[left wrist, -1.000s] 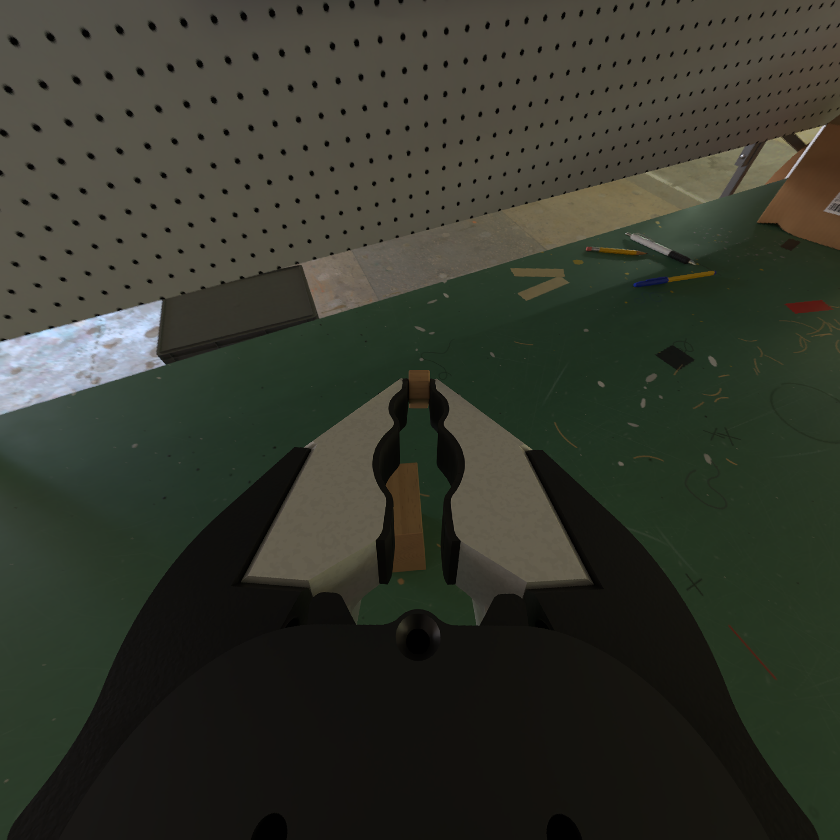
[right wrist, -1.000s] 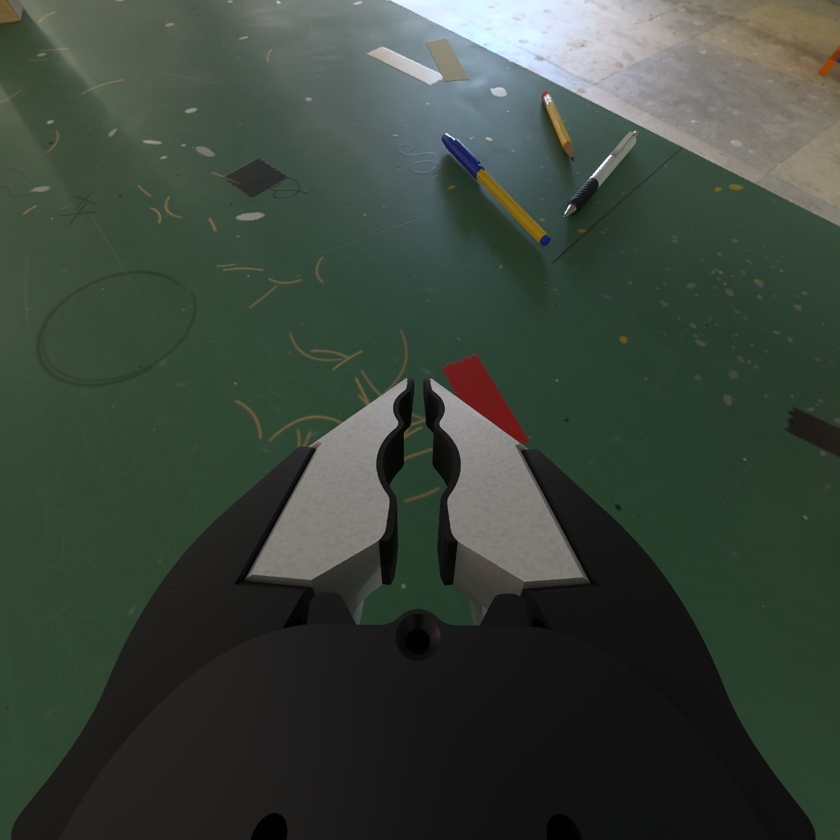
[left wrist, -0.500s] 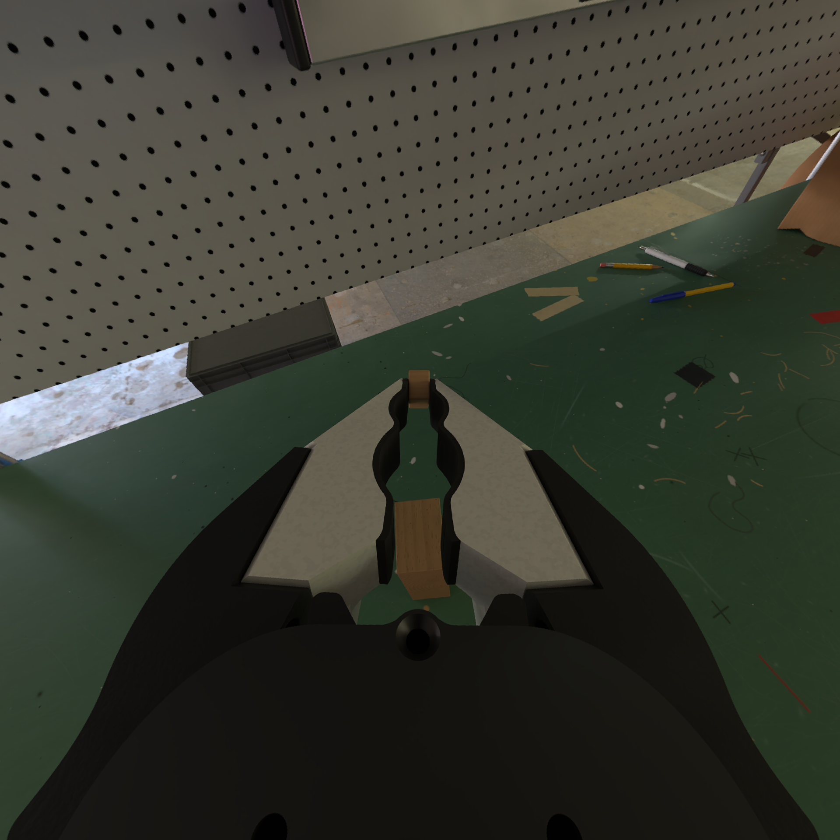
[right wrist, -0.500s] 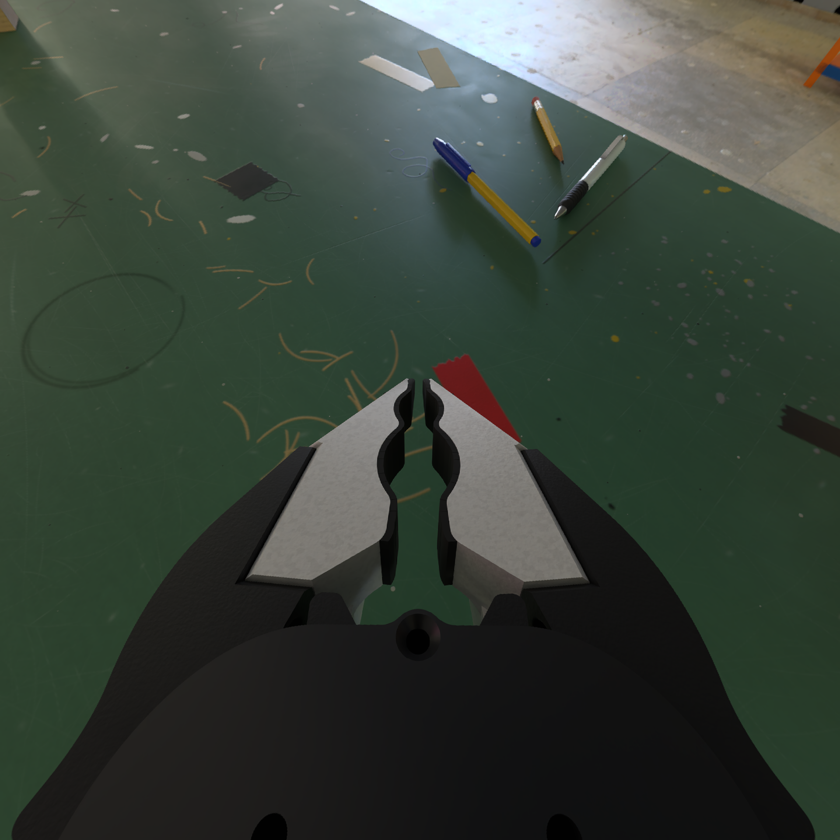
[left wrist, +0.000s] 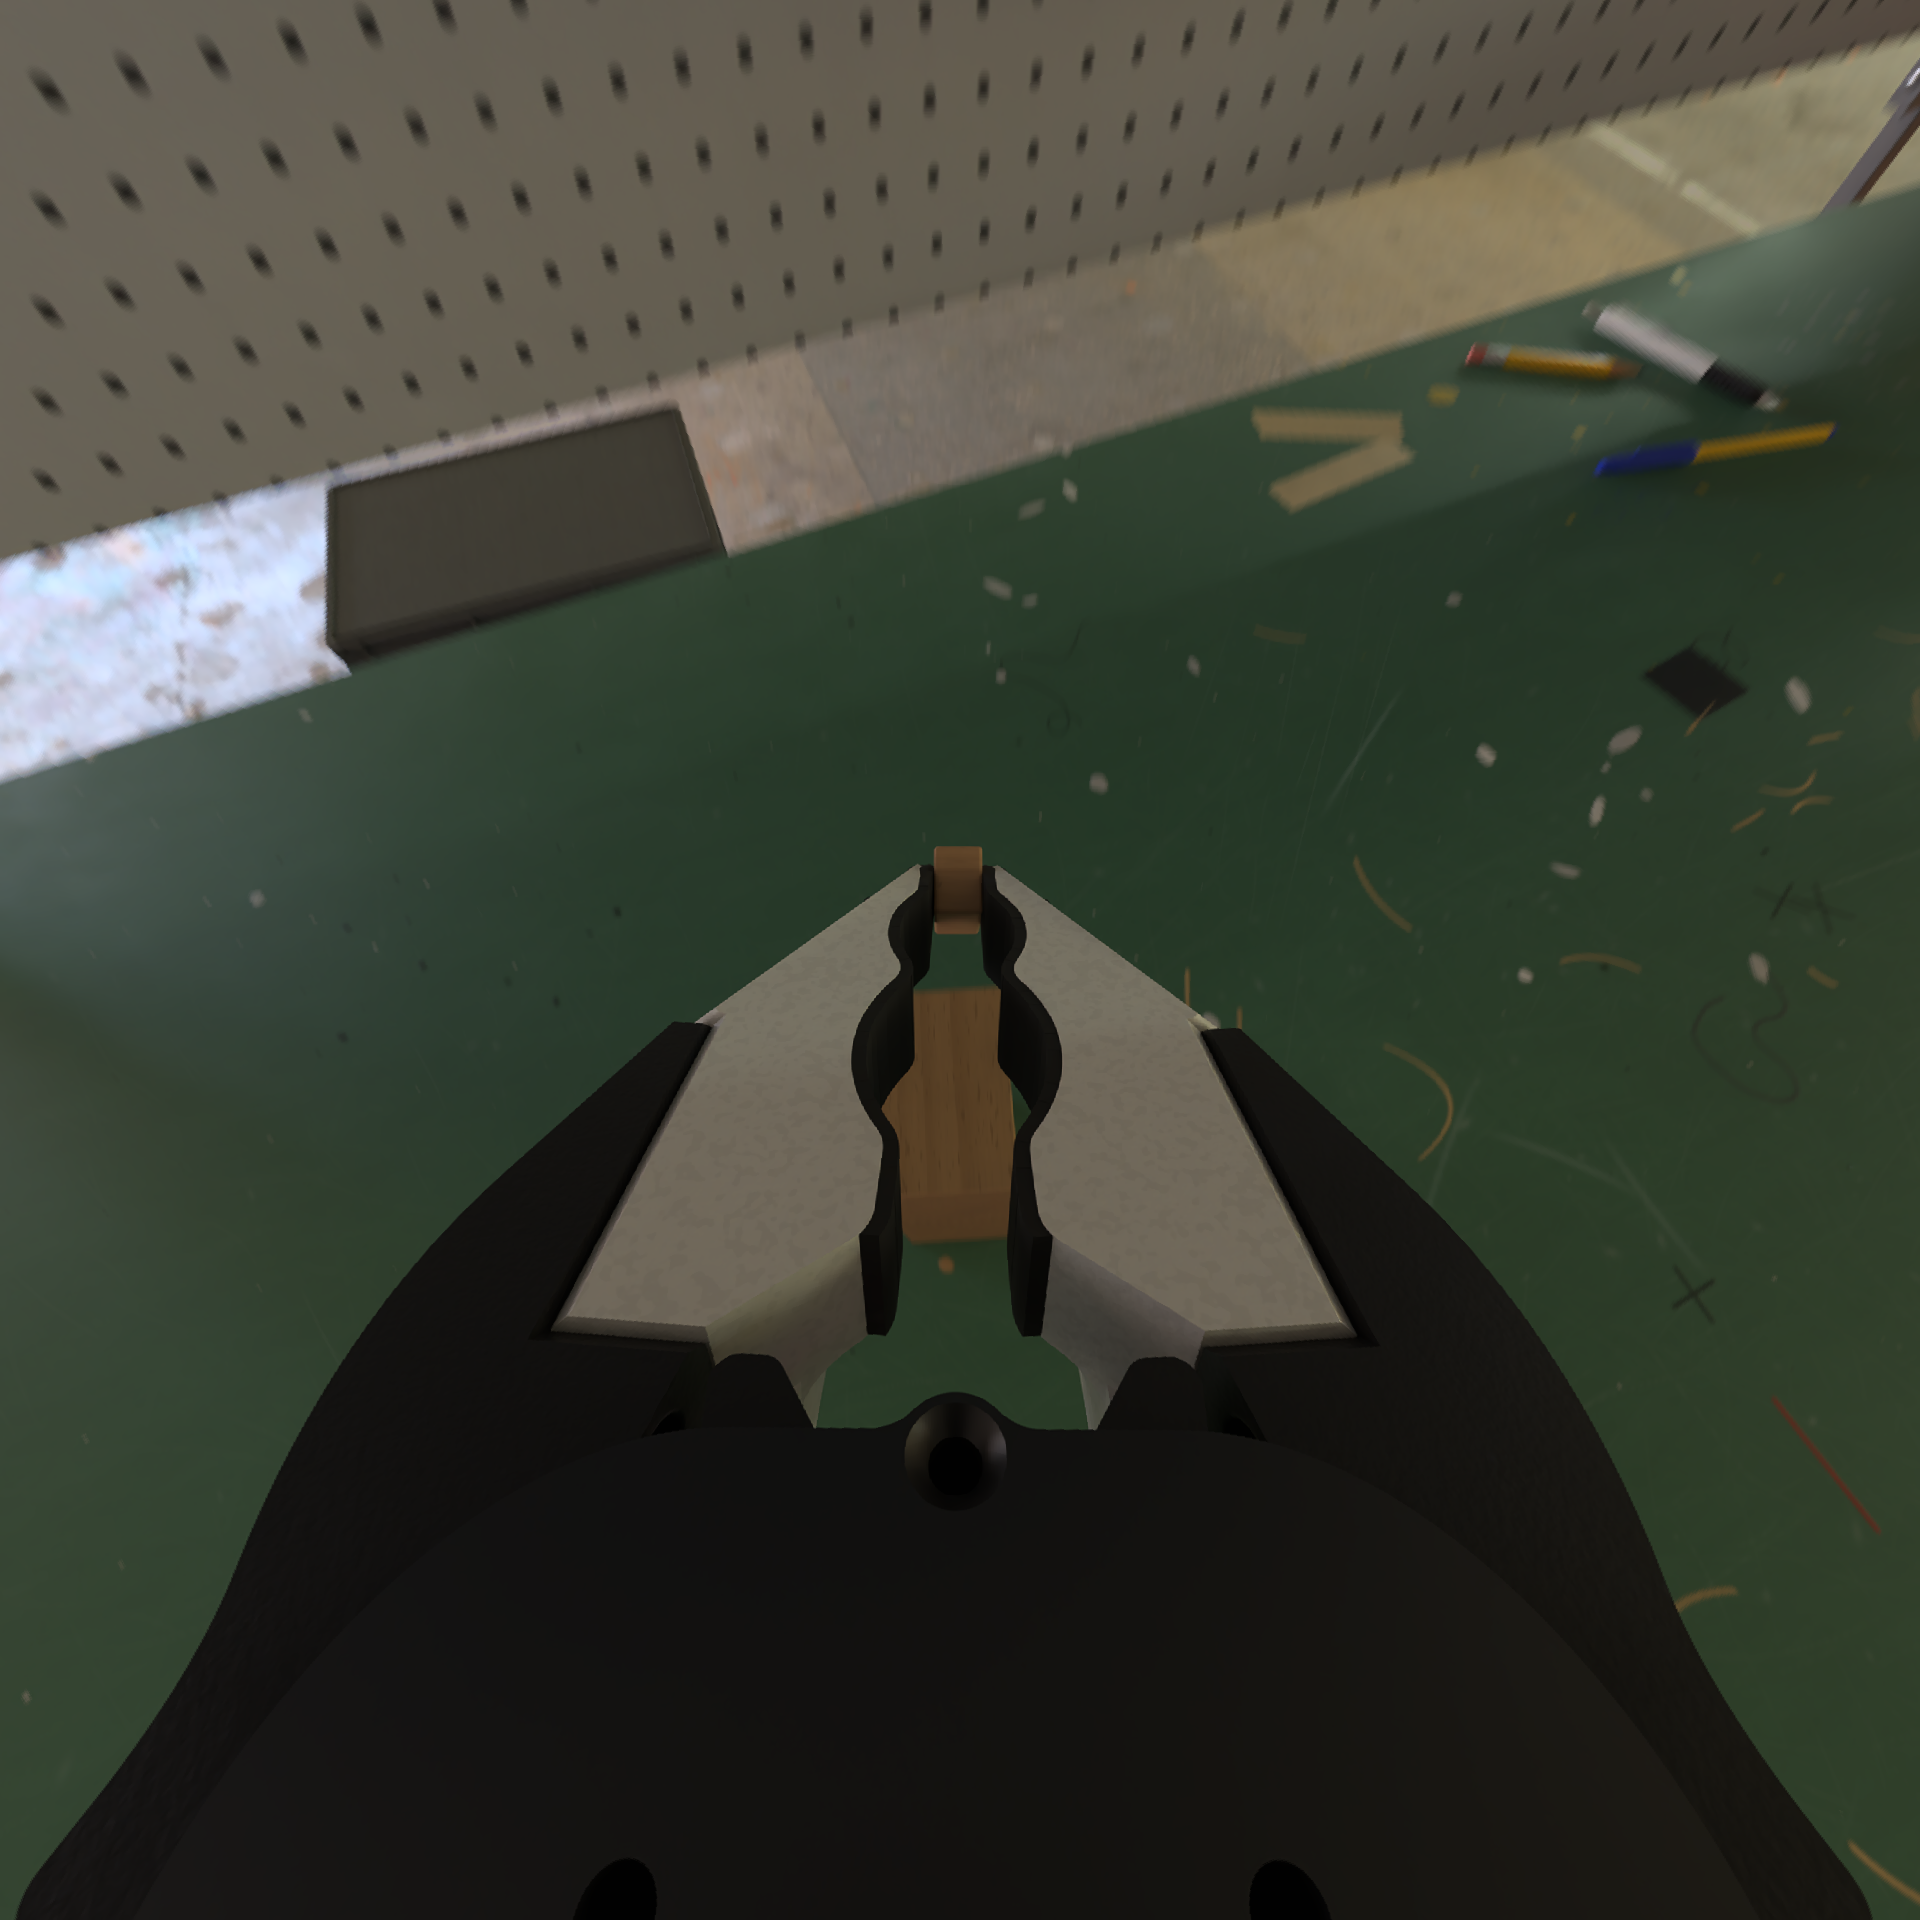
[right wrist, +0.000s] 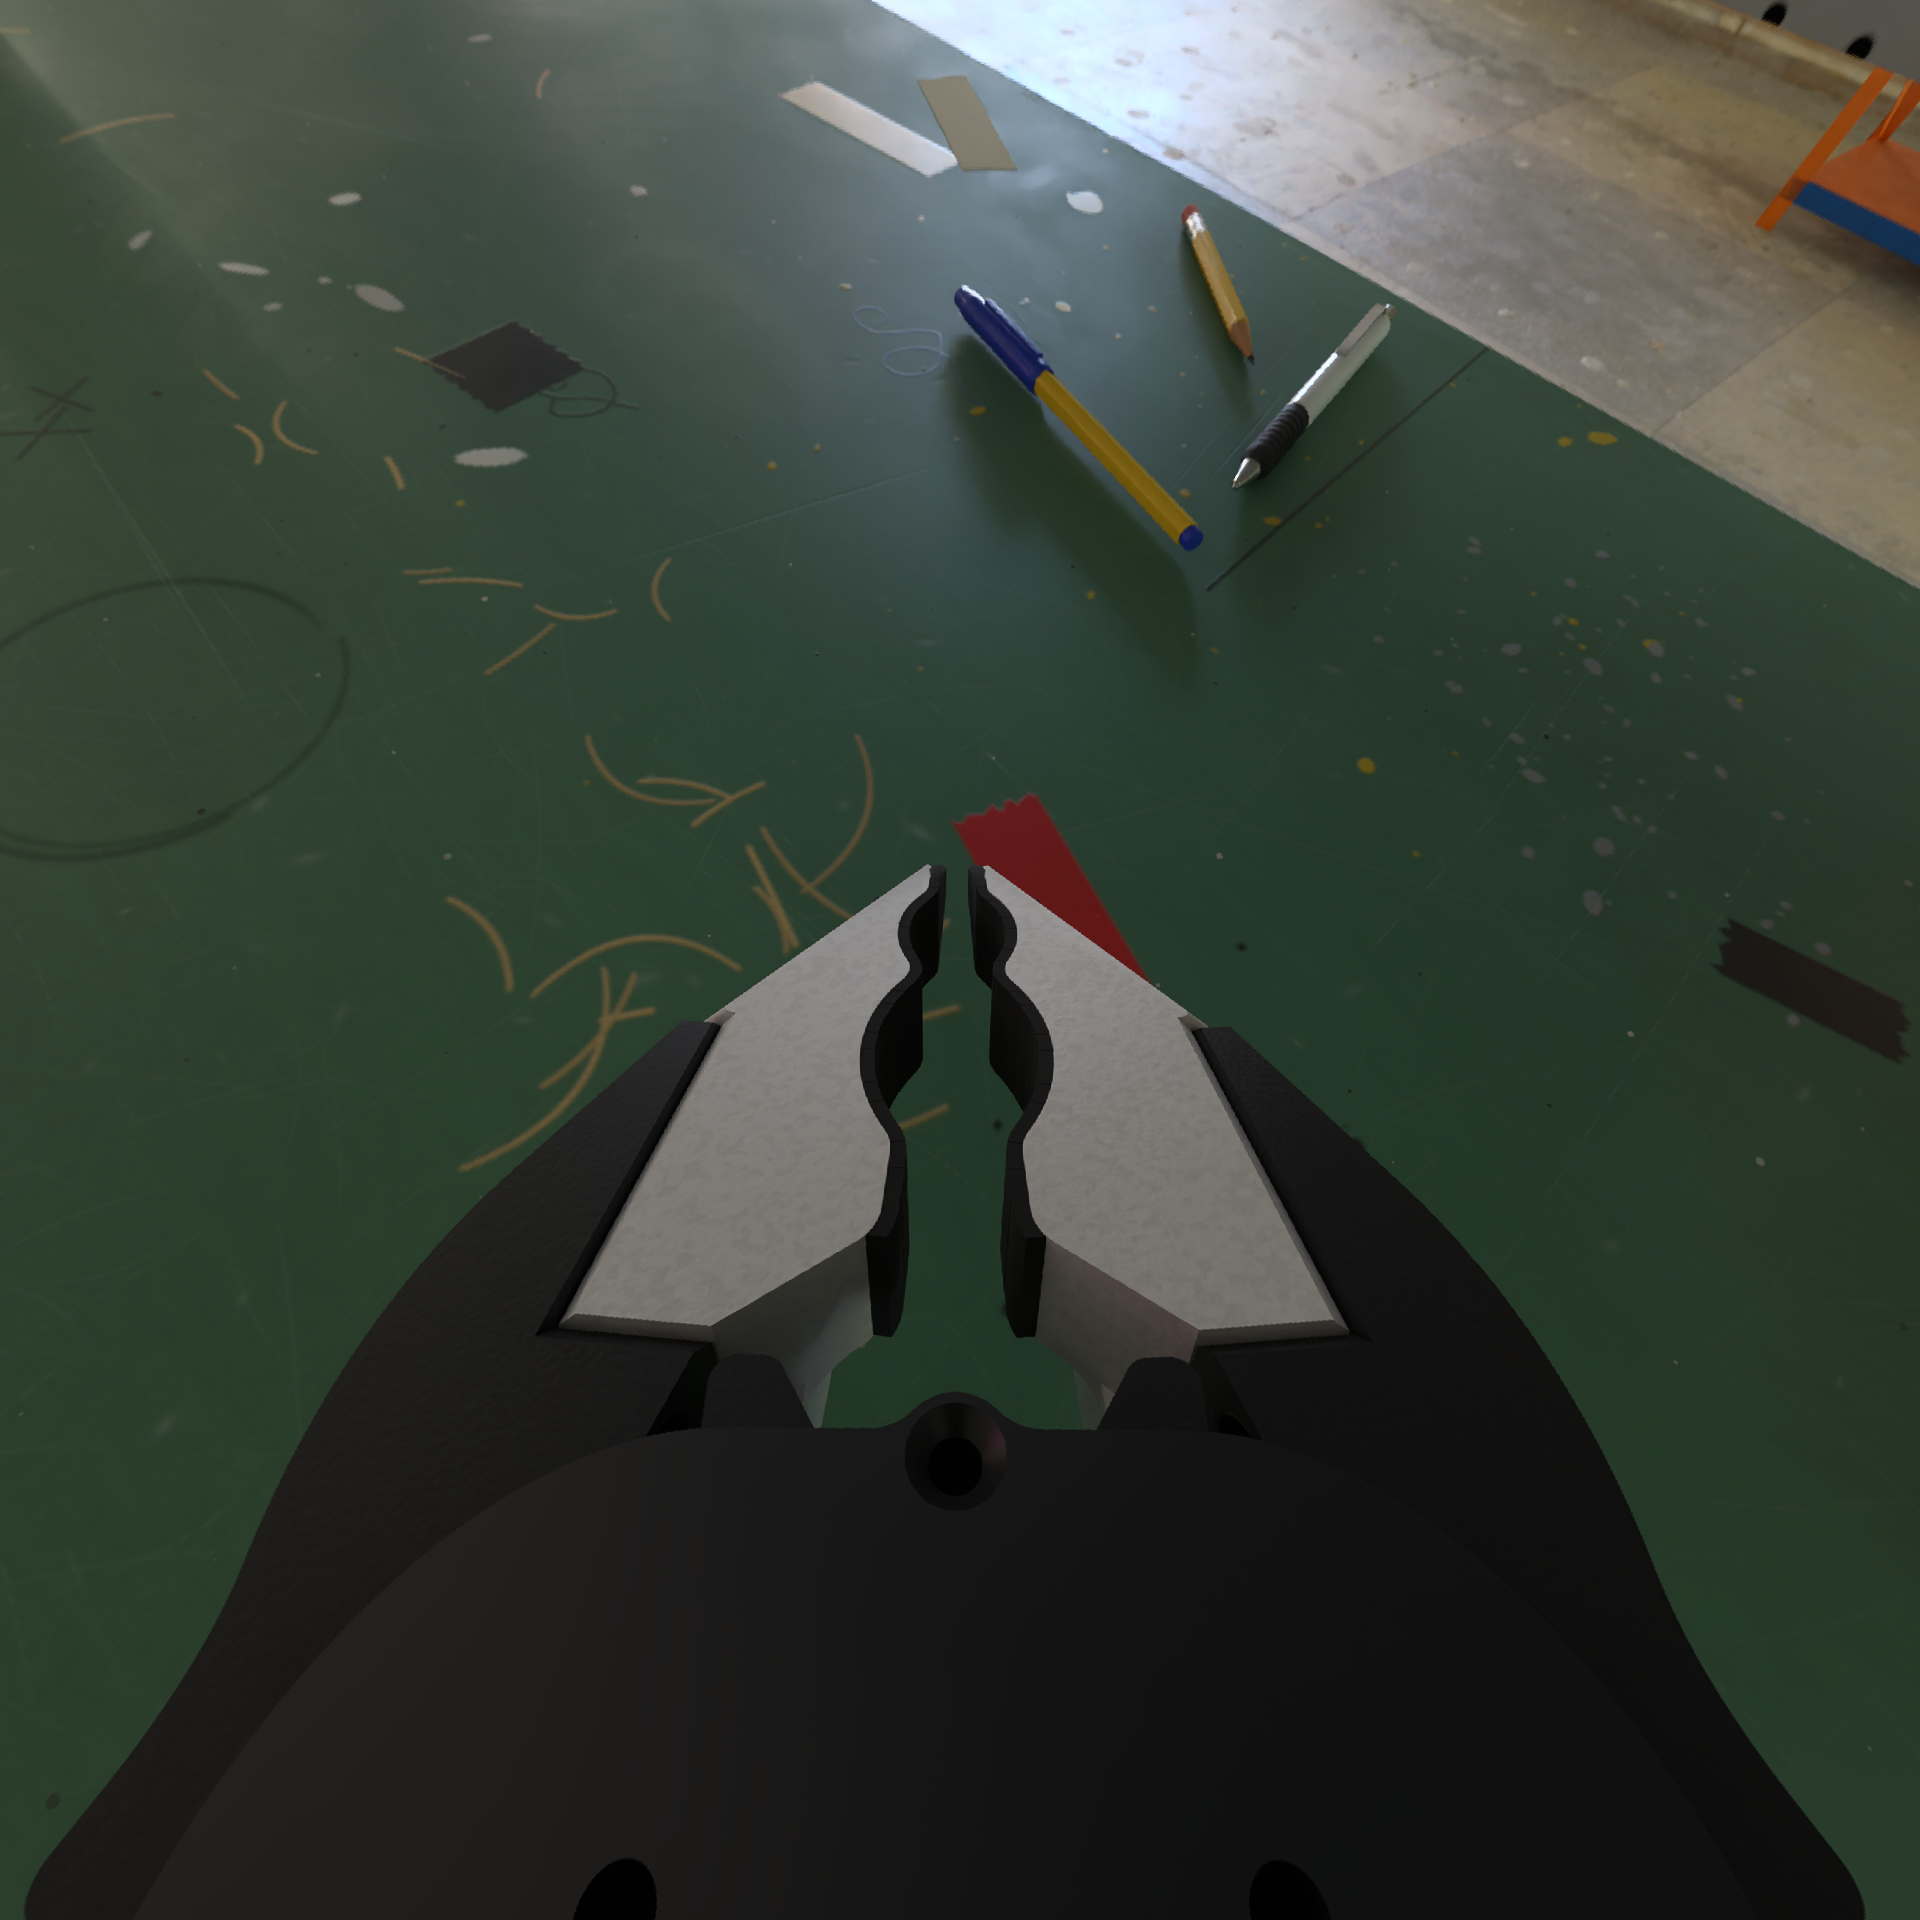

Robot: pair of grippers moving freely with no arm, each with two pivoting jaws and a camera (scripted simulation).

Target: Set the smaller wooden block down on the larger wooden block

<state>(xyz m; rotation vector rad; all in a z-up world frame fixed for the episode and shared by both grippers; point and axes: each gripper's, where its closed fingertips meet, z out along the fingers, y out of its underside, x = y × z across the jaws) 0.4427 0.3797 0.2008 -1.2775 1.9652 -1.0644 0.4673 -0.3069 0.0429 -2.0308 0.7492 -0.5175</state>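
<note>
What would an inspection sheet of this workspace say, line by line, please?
Surface: green mat, scratched, with paint flecks and shavings.
Job's things: smaller wooden block pinched at the tips of the left tongs; larger wooden block on the mat below, seen between the fingers.
Clutter: blue-and-yellow pen, pencil, silver pen, red tape, black tape, tan tape strips.
Grippers: left tongs shut on the smaller block; right tongs nearly shut, holding nothing.
Cables: nothing seen.
Surroundings: pegboard, dark flat box, orange frame.

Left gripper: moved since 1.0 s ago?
Yes. The left gripper, shut on the smaller block, has shifted: the larger block now sits farther forward between its fingers.
</note>
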